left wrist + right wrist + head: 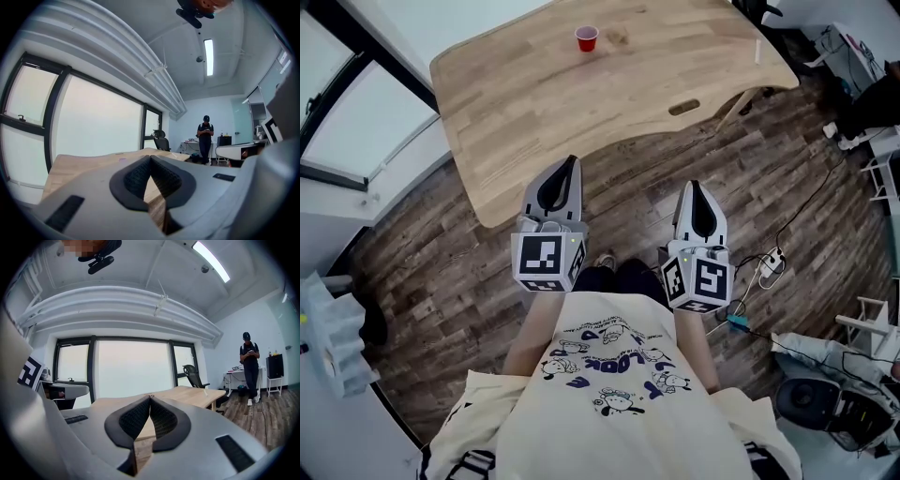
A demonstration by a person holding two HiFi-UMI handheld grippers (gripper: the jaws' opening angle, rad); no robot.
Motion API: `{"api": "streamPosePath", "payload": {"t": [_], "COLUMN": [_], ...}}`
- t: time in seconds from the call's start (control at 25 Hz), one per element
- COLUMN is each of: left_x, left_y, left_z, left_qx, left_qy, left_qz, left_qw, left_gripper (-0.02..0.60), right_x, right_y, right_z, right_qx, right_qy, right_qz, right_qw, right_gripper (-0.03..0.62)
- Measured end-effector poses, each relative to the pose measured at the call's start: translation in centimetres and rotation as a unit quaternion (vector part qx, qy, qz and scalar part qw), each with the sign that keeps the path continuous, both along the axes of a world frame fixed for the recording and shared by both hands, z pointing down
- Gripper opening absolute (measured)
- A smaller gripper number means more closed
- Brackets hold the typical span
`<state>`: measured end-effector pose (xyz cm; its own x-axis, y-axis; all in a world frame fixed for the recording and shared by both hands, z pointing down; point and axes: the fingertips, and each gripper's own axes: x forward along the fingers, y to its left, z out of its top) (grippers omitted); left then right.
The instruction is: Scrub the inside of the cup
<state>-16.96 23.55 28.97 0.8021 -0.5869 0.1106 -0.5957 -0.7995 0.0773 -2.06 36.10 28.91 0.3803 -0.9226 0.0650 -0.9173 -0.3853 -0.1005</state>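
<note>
A small red cup (587,37) stands upright on the far side of the wooden table (534,103). A thin pale stick (757,52) lies near the table's right edge. My left gripper (573,161) is held short of the table's near edge, tips together, nothing between them. My right gripper (694,186) is beside it over the floor, also shut and empty. In the left gripper view the closed jaws (150,157) point over the tabletop (84,166). The right gripper view shows its closed jaws (150,397) toward the table (197,394). The cup is not visible in either gripper view.
A person (205,138) stands at the room's far end by desks. An office chair (193,376) sits by the windows. Cables and a power strip (769,267) lie on the floor to my right. White racks (886,169) stand at the right wall.
</note>
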Motion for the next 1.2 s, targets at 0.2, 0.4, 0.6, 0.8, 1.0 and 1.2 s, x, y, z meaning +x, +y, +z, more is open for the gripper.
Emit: {"api": "streamPosePath", "payload": {"t": [0.2, 0.4, 0.6, 0.8, 1.0, 1.2], "left_x": [0.7, 1.4, 3.0, 5.3, 8.5, 11.2], "left_y": [-1.6, -2.9, -4.5, -6.9, -9.5, -12.2], "left_z": [0.7, 1.2, 1.9, 2.4, 2.2, 1.8], "left_qx": [-0.011, -0.019, -0.026, -0.028, -0.025, -0.024], "left_qy": [-0.002, -0.002, -0.008, -0.015, -0.018, -0.022], "left_qz": [-0.001, -0.011, -0.022, -0.032, -0.045, -0.066], "left_qw": [0.9999, 0.9998, 0.9994, 0.999, 0.9985, 0.9973], "left_gripper": [0.02, 0.02, 0.02, 0.02, 0.02, 0.02], "right_x": [0.7, 2.1, 4.3, 6.8, 10.2, 13.6], "right_y": [-1.7, -2.9, -4.7, -7.5, -10.4, -13.8], "right_z": [0.3, 0.7, 1.3, 1.7, 1.6, 1.2], "right_qx": [-0.008, -0.017, -0.022, -0.023, -0.02, -0.016], "right_qy": [0.001, -0.004, -0.011, -0.016, -0.019, -0.022], "right_qz": [0.001, 0.001, -0.006, -0.019, -0.033, -0.051], "right_qw": [1.0, 1.0, 1.0, 0.999, 0.999, 0.998], "right_gripper": [-0.002, -0.002, -0.002, -0.002, -0.002, -0.002]}}
